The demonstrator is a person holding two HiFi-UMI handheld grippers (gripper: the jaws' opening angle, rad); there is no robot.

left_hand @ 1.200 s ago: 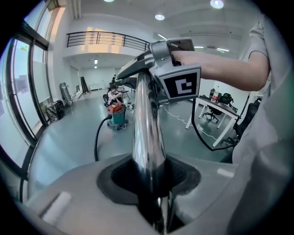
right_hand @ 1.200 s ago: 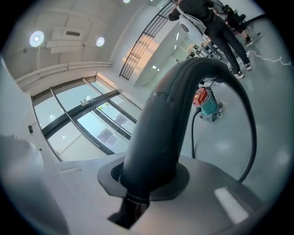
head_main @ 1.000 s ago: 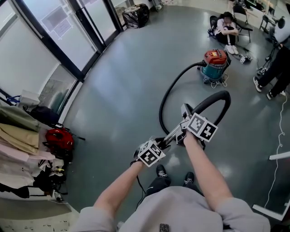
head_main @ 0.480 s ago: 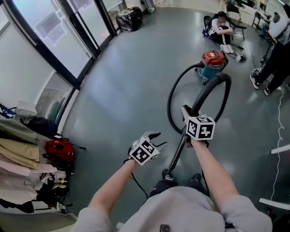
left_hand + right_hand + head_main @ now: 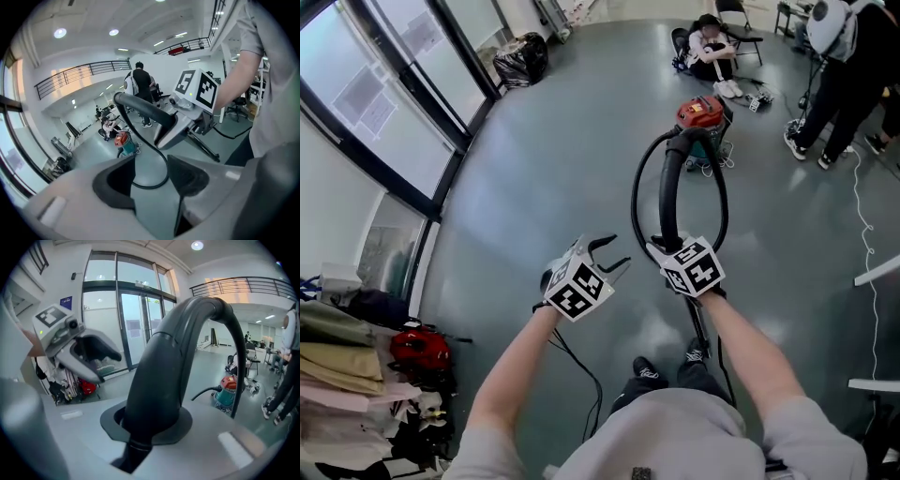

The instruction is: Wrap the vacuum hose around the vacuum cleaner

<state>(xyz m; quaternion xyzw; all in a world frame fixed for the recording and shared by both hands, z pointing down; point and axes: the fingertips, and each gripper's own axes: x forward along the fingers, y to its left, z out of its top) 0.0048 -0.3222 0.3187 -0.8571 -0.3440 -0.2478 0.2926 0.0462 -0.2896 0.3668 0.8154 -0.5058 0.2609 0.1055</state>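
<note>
The red and teal vacuum cleaner (image 5: 701,117) stands far ahead on the grey floor. Its black hose (image 5: 637,202) loops from the vacuum down across the floor and back up to me. My right gripper (image 5: 667,251) is shut on the hose's thick curved handle (image 5: 164,371), which arches up above the jaws. The thin wand (image 5: 701,330) slants down from it to the floor by my feet. My left gripper (image 5: 614,255) hangs open and empty to the left of the handle, apart from it. Between its fingers (image 5: 117,180) only floor and the hose loop show.
A person sits on the floor (image 5: 710,42) behind the vacuum, beside a chair. Another person stands at the right (image 5: 844,66). Glass doors (image 5: 384,103) line the left, with a black bin bag (image 5: 522,58) at the far end. Clothes and a red bag (image 5: 417,349) sit at the near left.
My left gripper has let go of the wand and risen to the left, open. The right gripper has rolled, so the handle's bend now stands upright toward the vacuum.
</note>
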